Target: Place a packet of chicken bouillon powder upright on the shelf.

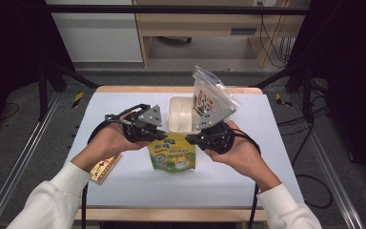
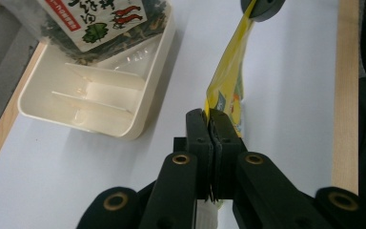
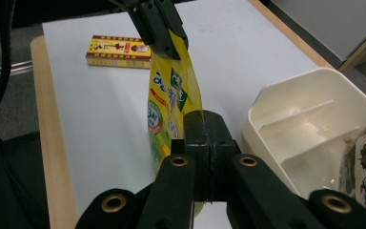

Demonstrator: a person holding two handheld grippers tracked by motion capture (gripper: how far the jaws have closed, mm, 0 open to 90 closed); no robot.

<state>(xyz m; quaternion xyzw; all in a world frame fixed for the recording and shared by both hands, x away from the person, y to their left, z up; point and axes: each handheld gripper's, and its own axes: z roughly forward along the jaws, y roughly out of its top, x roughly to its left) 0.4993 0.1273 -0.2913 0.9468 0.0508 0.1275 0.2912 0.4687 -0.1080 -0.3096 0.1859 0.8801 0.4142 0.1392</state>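
Both clamped on the yellow pouch: left gripper and right gripper pinching opposite top corners, pouch held near the table's front edge. Just beyond, white tray; off left, small box at the table's front-left corner.

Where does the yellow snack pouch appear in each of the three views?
High view: yellow snack pouch at centre, between the two grippers.
Left gripper view: pouch right of centre, rising from the shut jaws.
Right gripper view: pouch at centre, above the shut jaws.
Shared landmark: cream plastic divided tray.
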